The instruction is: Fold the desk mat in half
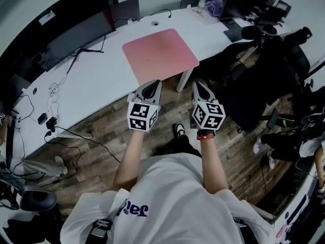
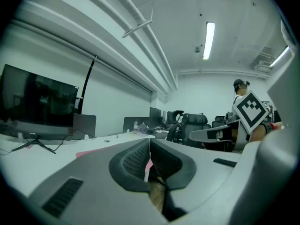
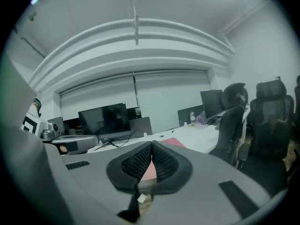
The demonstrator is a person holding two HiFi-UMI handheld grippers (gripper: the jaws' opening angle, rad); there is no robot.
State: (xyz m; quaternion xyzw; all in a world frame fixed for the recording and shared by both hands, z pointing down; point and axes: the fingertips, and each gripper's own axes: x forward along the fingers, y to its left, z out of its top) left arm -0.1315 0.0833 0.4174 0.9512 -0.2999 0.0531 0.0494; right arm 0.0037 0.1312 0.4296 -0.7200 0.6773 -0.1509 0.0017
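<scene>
Desk mat (image 1: 160, 55) lies flat and unfolded at the front edge of the white desk (image 1: 101, 80). The left gripper (image 1: 152, 84) and right gripper (image 1: 199, 84) hover just off that edge, jaws together, empty. Risk: 2 closed grippers would shove the mat across the desk rather than pinch it.

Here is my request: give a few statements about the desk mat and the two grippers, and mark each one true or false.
1. The pink desk mat lies flat and unfolded on the white desk. True.
2. The left gripper is wide open. False: its jaws are together, with nothing held.
3. The right gripper is shut and empty. True.
4. The monitor stands on the mat. False: it stands on the desk, apart from the mat.
</scene>
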